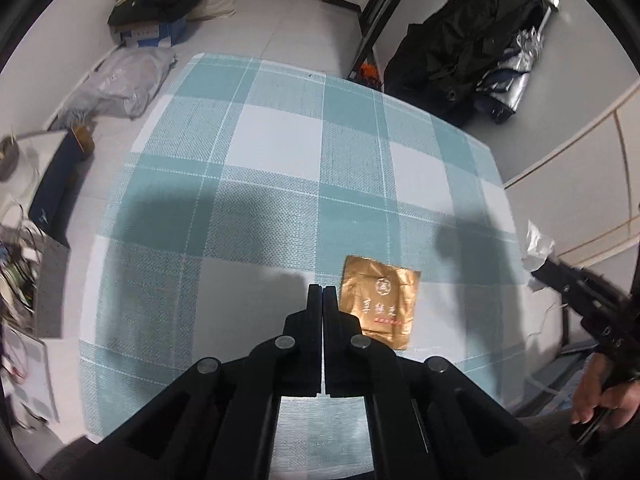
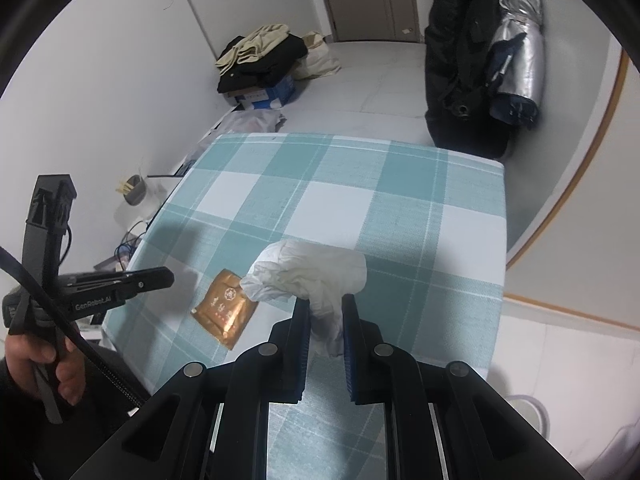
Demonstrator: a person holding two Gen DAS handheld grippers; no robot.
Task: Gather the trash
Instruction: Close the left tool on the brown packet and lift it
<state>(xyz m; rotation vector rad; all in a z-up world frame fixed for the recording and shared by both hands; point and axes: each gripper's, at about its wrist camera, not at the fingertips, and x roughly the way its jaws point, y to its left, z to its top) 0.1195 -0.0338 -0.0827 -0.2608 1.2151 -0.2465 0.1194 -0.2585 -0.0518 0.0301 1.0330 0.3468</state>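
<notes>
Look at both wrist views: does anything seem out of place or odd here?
Yes. The left claw is shut on nothing, while the gold foil wrapper lies flat on the checked tablecloth beside its tips, apparently missed. The right claw holds crumpled white tissue.

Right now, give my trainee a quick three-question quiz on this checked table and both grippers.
1. True or false: the left gripper grips the gold foil sachet.
2. What does the right gripper hold? A) crumpled white tissue B) a blue pen
3. What does the sachet lie on?

Key: 1 false, its jaws are shut on nothing. 2 A. 3 the teal-and-white checked tablecloth.
</notes>
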